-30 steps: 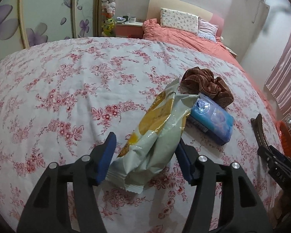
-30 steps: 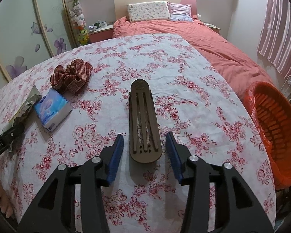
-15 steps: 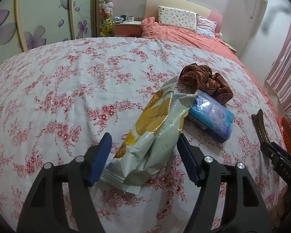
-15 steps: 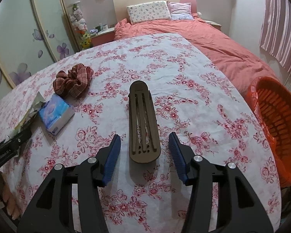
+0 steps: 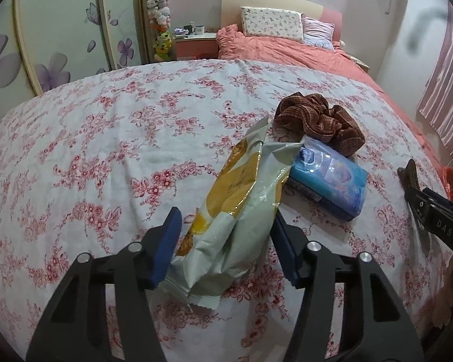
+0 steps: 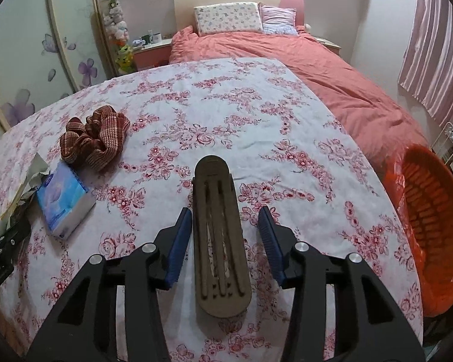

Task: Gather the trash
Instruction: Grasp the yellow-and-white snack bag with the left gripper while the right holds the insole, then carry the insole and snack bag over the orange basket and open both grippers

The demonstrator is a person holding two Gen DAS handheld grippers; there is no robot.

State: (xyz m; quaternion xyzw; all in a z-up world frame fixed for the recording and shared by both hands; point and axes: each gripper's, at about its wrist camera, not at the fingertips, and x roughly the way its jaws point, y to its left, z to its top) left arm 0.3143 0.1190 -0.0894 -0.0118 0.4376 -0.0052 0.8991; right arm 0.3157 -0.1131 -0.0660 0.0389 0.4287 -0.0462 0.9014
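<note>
Left gripper (image 5: pixel 225 232) jaws just closing around crumpled snack wrapper (image 5: pixel 235 214) on floral cloth (image 5: pixel 105 138), pads nearly touching. Right gripper (image 6: pixel 225 230) closing astride brown slotted piece (image 6: pixel 220 232), gaps both sides.

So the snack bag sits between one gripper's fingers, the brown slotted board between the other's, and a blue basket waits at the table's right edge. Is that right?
Nearly. The basket is orange, not blue; the right wrist view shows it beside the table's right edge. The rest stands: the snack bag lies between the left gripper fingers, the brown slotted board between the right gripper fingers.
</note>
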